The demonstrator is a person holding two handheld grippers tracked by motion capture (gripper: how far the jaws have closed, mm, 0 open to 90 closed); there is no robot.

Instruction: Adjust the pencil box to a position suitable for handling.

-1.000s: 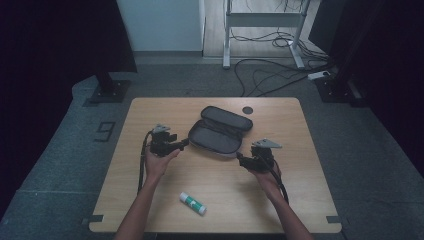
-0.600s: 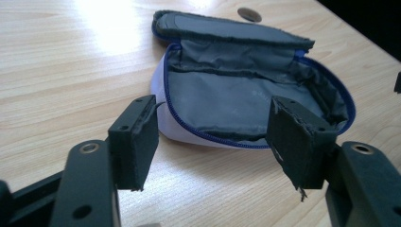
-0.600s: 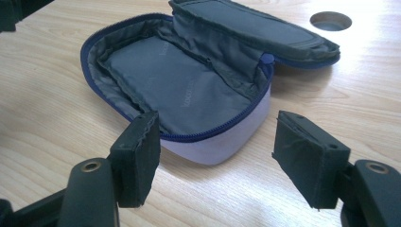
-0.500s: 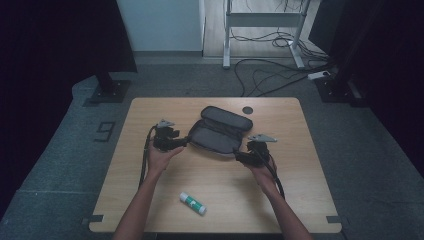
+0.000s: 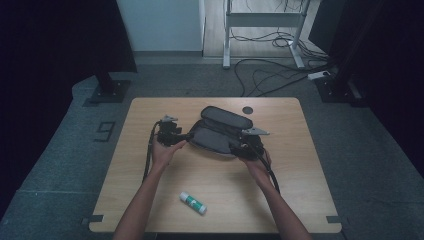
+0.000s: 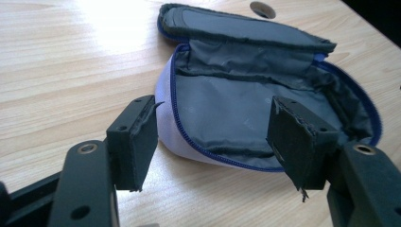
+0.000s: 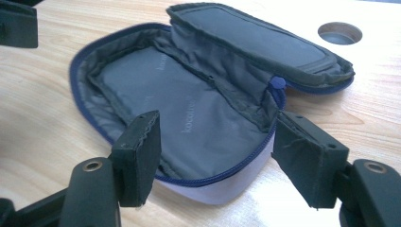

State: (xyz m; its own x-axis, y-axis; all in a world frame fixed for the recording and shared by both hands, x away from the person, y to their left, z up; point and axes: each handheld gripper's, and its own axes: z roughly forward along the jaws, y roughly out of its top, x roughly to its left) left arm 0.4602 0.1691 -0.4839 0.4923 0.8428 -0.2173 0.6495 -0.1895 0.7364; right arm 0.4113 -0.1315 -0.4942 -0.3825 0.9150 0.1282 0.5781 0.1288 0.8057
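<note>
Pouch: open pencil case, lid flipped back, near the surface's far edge, mid-width.
Left gripper: jaws spread, straddling the case's near rim.
Right gripper: jaws spread around its other end, not pinching.
Glue stick: near front edge.

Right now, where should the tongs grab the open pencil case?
Probably the near wall of the pencil case, along its blue zipper edge. That rim stands up off the table as a thin fabric lip, so one pad can go inside and one outside. The right tongs already face it, open, coming low from the person's side. The lid flops back, so leave it.
</note>
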